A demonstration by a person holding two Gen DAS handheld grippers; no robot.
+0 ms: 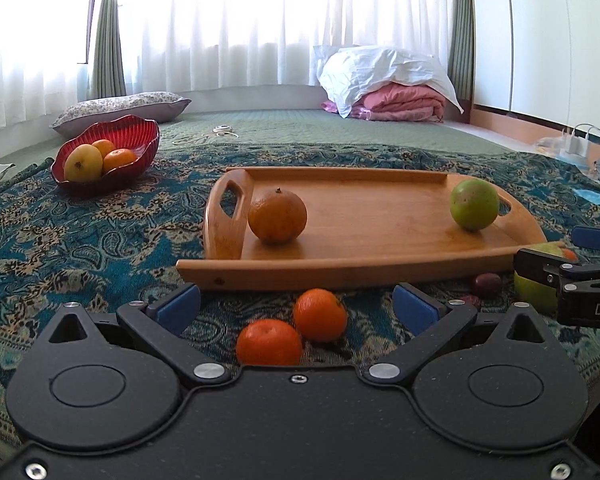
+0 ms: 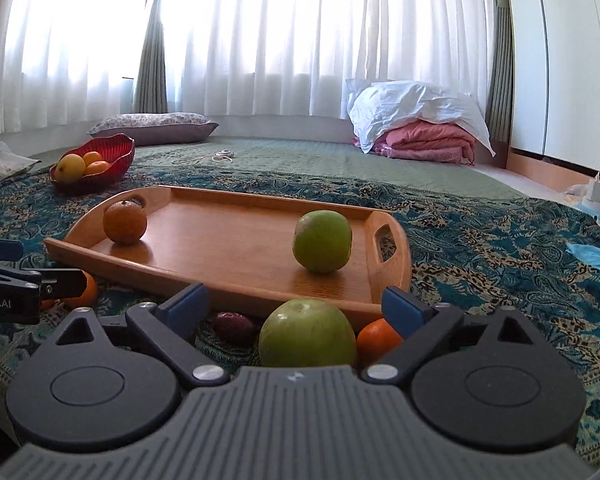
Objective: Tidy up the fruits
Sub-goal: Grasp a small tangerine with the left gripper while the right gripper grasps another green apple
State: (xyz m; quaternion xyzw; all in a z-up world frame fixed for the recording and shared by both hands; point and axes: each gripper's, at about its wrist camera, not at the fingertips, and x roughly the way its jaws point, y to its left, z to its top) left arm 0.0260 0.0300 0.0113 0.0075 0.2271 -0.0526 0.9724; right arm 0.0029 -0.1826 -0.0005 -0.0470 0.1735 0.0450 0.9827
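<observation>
The left tongs (image 1: 296, 306) are spread wide and hold nothing; two small oranges (image 1: 320, 314) lie touching each other on the patterned blue bedspread (image 1: 80, 248) between the blue pads (image 1: 178, 306). The right tongs (image 2: 296, 306) are also spread wide and empty, with a green apple (image 2: 307, 334) on the bedspread between their fingers, a small orange (image 2: 378, 338) just beside it on the right and a dark purple fruit (image 2: 232, 326) on its left.

Beyond both stands a wooden tray (image 1: 380, 216) carrying a large orange (image 1: 277, 215) near its left handle and a second green apple (image 1: 474, 205) near its right handle, well apart. A red bowl (image 1: 140, 140) farther left holds a yellow fruit (image 1: 83, 163) and two oranges.

Writing: the right tongs' side, seen from the left camera, shows white letters "DA" before the frame cuts them off; the left tongs' side, seen from the right camera, reads "obot.AI", its start cut off.
</observation>
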